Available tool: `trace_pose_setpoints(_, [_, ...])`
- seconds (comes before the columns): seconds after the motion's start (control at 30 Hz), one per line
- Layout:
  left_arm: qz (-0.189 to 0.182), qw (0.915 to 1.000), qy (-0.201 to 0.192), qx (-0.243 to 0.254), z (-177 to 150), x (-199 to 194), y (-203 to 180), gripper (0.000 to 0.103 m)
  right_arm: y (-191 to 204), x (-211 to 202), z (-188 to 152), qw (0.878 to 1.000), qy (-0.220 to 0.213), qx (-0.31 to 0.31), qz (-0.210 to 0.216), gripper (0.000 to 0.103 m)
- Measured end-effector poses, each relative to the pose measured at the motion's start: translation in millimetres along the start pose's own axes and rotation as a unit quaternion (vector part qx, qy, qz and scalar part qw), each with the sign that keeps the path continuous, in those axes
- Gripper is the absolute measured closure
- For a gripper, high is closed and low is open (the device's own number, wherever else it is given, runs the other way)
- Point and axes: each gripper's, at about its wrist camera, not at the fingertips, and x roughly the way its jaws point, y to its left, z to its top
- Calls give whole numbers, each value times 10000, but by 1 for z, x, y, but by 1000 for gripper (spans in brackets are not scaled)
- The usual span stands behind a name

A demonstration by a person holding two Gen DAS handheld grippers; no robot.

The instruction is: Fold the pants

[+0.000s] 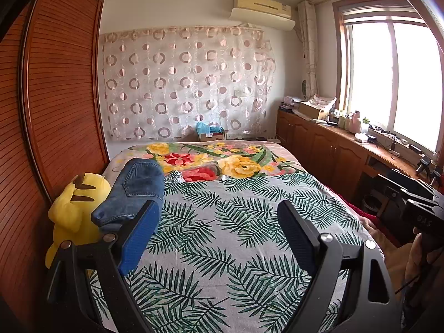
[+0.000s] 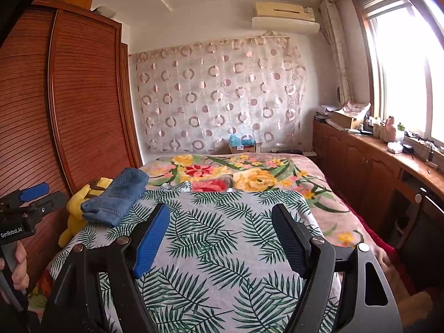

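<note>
A pair of blue denim pants (image 1: 133, 191) (image 2: 116, 197) lies folded into a compact stack at the left edge of the bed, on the palm-leaf sheet (image 1: 236, 222) (image 2: 222, 236). My left gripper (image 1: 219, 208) hangs open above the sheet, its left finger just in front of the stack, nothing between its pads. My right gripper (image 2: 220, 212) is open too, over the middle of the sheet, right of the pants and apart from them. The left gripper also shows at the left edge of the right wrist view, held by a hand (image 2: 16, 266).
A yellow plush toy (image 1: 75, 208) (image 2: 75, 208) sits wedged between the bed and the slatted wooden wardrobe (image 1: 55, 97). A floral blanket (image 1: 222, 161) covers the bed's far half. Low wooden cabinets (image 1: 333, 152) with clutter run under the window on the right.
</note>
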Motion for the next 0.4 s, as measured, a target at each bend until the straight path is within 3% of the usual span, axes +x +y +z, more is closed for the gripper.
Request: trace_pose_setpoints(0.4, [-5, 10000, -4, -2, -1, 0, 1, 16, 1, 0, 0, 10000, -8, 6, -12, 26])
